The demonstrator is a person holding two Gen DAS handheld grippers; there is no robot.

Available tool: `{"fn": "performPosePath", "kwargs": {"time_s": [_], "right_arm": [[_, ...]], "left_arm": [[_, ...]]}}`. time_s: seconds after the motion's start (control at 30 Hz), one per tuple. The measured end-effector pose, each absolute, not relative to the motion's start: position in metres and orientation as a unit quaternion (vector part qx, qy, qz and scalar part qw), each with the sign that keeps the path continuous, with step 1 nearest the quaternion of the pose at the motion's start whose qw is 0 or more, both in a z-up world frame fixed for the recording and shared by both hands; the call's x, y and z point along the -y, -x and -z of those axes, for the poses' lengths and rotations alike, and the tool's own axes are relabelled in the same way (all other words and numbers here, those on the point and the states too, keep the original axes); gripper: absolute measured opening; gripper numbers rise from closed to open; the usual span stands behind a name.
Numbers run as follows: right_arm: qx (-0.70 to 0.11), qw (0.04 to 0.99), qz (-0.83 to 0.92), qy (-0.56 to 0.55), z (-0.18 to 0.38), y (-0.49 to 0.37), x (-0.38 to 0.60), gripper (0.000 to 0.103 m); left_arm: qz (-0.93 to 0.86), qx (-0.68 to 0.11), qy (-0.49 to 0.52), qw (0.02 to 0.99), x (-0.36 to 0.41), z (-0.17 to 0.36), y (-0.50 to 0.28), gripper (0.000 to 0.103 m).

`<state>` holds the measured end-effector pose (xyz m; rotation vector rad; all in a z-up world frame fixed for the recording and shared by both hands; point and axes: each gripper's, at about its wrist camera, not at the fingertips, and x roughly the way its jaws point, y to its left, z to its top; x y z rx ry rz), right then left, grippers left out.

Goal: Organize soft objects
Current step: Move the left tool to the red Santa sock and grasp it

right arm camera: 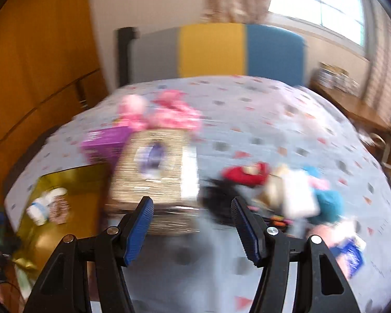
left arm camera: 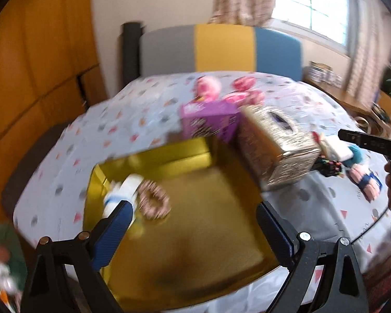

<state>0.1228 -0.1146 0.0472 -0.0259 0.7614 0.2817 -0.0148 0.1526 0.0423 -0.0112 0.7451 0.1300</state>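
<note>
A shallow gold tray (left arm camera: 195,195) lies on the bed with a white and blue rolled sock (left arm camera: 122,193) and a pinkish scrunchie (left arm camera: 153,203) in its left corner. My left gripper (left arm camera: 193,216) hangs open over the tray with nothing between its fingers. My right gripper (right arm camera: 193,219) is open and empty above the sheet, just in front of a glittery tissue box (right arm camera: 153,172). To its right lies a blurred heap of soft things: a black item (right arm camera: 219,200), a red item (right arm camera: 247,174), a white piece (right arm camera: 297,195) and a teal one (right arm camera: 328,206). The gold tray (right arm camera: 73,208) shows at left.
A purple box (left arm camera: 211,120) stands behind the tray beside the tissue box (left arm camera: 276,146). Pink plush toys (left arm camera: 208,88) lie farther back on the patterned sheet (left arm camera: 143,120). A grey, yellow and blue headboard (left arm camera: 221,49), a wooden wardrobe (left arm camera: 39,65) and a window close the scene.
</note>
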Motion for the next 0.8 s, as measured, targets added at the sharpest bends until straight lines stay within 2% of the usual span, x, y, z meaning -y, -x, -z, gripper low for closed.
{"fn": "performPosePath", "kwargs": {"time_s": [0.27,0.43,0.8], "right_arm": [[-0.395,0.918,-0.013,-0.041,-0.017,-0.15,0.225,0.063],[-0.404,0.907,0.018,-0.12,-0.004,-0.154,0.27,0.063],[-0.392,0.89,0.01,-0.233,-0.006,-0.149,0.308,0.063]], "left_arm": [[0.042,-0.355,-0.049,0.933,-0.086,-0.076,-0.047,0.08],[0.097,-0.362,-0.094,0.922,-0.025,-0.088,-0.104,0.066],[0.121,-0.45,-0.157,0.871,0.081,-0.041,-0.224,0.066]]}}
